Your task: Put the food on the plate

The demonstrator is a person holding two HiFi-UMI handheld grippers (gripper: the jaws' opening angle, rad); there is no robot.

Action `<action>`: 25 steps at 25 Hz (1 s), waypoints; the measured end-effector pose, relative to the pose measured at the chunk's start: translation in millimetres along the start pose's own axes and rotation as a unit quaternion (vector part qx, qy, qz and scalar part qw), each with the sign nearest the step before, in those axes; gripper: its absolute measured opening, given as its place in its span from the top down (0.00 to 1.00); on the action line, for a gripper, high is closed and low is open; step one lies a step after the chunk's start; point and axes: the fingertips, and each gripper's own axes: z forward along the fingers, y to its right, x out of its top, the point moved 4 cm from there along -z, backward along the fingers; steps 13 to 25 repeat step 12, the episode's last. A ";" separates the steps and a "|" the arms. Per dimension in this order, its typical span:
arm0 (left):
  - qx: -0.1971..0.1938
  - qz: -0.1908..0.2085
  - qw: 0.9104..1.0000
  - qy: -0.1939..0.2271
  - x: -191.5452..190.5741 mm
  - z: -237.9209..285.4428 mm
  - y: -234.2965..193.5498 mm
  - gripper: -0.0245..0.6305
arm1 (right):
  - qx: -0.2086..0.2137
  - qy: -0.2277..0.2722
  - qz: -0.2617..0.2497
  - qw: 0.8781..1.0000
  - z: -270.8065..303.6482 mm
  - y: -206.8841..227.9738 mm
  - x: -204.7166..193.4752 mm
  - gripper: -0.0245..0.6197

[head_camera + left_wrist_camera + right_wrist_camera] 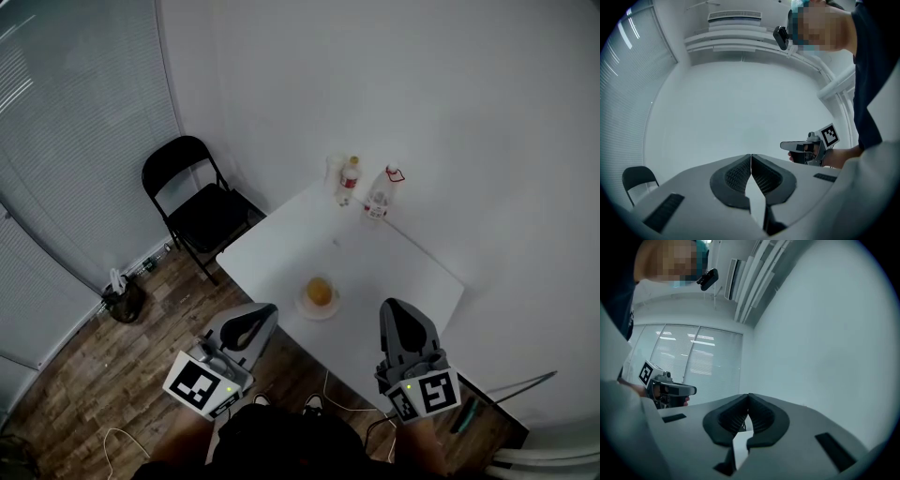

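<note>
Low in the frame, left tongs [262, 314] and right tongs [401, 309] hang level off the near edge of the white table [394, 262], each pinched together on nothing. Centre frame, between them, the orange food [319, 291] sits on the plate [317, 314].

No legible text anywhere; bottle labels [348, 182] too small and indistinct.
</note>
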 end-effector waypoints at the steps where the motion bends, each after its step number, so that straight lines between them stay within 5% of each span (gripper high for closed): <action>1: 0.000 0.000 1.000 0.000 -0.2 -1.3 -0.1 0.93 | 0.002 0.000 0.000 1.000 0.6 -1.2 -0.1 0.93; 25: 0.003 -0.002 1.000 -0.004 -1.1 -10.9 -4.4 0.93 | 0.018 -0.007 -0.002 1.000 7.0 -14.7 -1.4 0.93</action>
